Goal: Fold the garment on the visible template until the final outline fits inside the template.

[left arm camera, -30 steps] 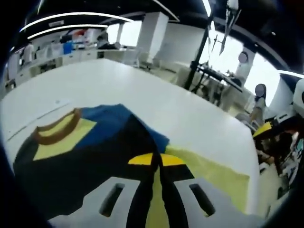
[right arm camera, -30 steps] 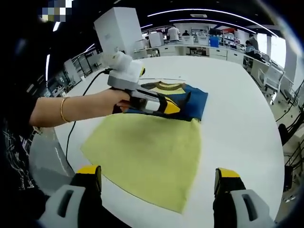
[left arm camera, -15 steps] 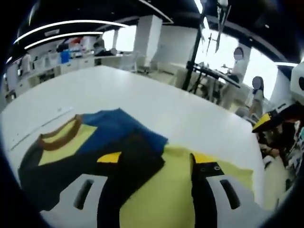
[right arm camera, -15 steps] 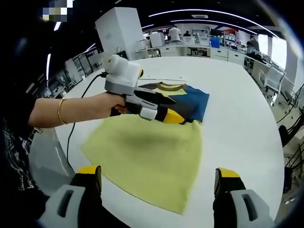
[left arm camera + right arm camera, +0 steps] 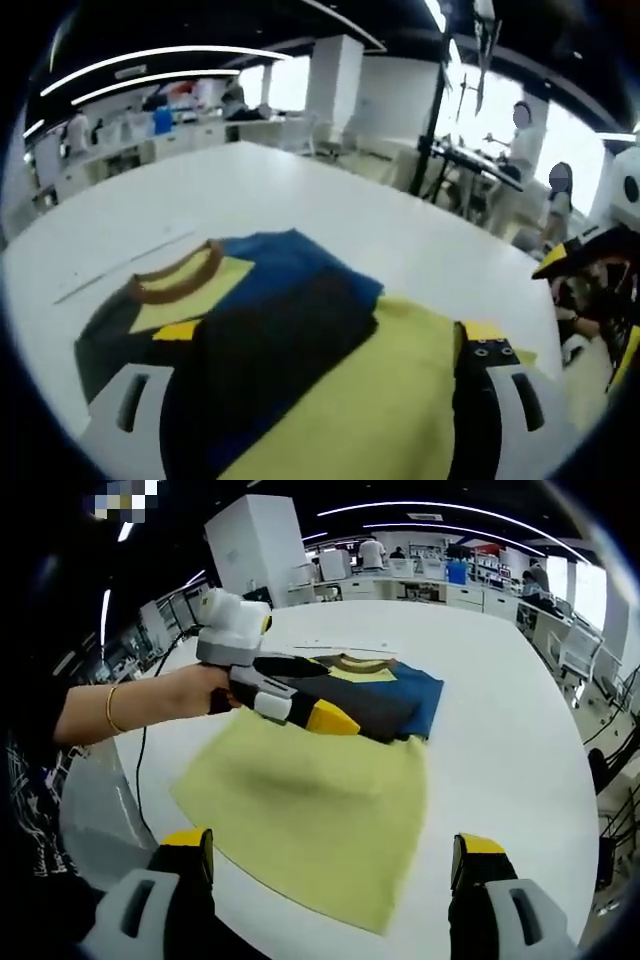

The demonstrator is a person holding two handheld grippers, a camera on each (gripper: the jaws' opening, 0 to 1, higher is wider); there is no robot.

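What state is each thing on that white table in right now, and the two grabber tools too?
garment: folded, lying flat, overlapping the far edge of the sheet.
yellow template sheet: spread flat on the table, mostly uncovered.
left gripper: jaws open, above the garment, holding nothing.
right gripper: jaws open wide, empty, at the sheet's near edge.

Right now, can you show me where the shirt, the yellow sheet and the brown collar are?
shirt point(image 5: 385, 705): right gripper view, on its dark folded body.
yellow sheet point(image 5: 320, 810): right gripper view, on its bare middle.
brown collar point(image 5: 180, 277): left gripper view, on the neckband's curve.
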